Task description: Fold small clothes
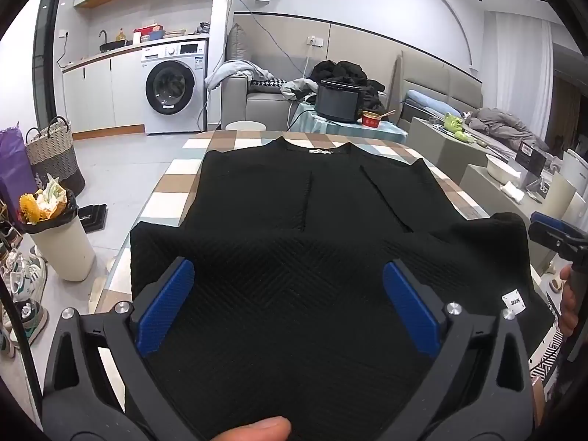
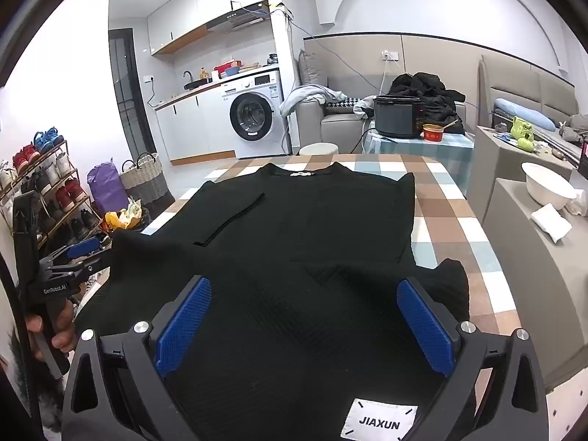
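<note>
While both tongs gape wide, a black top (image 1: 294,202) lies flat on the checked desk (image 1: 176,183).
Left tongs (image 1: 288,308) and right tongs (image 2: 303,325) hover over its near hem, holding nothing.

Both tools are built alike. The left gripper (image 1: 288,296) has a matte black frame with triangular cut-outs in each arm, and two flat fingers (image 1: 165,307) faced in blue textured pads. Round silver screws (image 1: 119,308) sit at the finger pivots (two on each side). The right gripper (image 2: 303,321) repeats this: black arms, blue pads (image 2: 424,327), silver screws (image 2: 466,327). Seen from the right wrist camera, the left tool's black body bears white lettering (image 2: 54,289) reading "GenRobot.AI" above its dark handle.
</note>
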{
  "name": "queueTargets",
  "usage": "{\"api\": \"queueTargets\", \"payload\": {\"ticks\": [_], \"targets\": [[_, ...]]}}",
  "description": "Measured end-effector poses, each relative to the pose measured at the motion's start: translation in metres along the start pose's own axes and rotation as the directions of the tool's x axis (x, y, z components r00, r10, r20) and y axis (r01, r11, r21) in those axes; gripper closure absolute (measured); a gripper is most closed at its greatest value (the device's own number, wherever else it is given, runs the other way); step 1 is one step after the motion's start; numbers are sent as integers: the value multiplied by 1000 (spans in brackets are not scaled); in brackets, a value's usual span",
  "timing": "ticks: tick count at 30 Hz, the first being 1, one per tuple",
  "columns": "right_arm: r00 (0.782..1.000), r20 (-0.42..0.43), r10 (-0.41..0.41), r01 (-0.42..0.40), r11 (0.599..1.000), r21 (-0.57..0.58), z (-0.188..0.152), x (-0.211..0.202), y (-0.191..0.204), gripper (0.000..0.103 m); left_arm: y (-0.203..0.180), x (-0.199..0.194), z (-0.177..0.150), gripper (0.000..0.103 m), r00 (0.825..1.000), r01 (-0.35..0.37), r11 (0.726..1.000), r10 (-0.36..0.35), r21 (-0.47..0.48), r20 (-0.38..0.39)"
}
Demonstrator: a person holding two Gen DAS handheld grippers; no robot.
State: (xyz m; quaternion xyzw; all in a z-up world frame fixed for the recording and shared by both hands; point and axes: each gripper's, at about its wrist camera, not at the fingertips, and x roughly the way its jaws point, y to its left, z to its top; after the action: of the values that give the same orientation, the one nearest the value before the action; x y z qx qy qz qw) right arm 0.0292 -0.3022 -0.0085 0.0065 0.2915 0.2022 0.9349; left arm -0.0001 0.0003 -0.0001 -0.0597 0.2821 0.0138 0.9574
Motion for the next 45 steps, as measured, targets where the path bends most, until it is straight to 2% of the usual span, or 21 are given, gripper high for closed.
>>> {"api": "queueTargets", "payload": {"ticks": [45], "targets": [[1000,-8,-22,22,1000,15,2,-1,-9,1,0,0,0,1,1000,-2,1000,2,2,2]]}}
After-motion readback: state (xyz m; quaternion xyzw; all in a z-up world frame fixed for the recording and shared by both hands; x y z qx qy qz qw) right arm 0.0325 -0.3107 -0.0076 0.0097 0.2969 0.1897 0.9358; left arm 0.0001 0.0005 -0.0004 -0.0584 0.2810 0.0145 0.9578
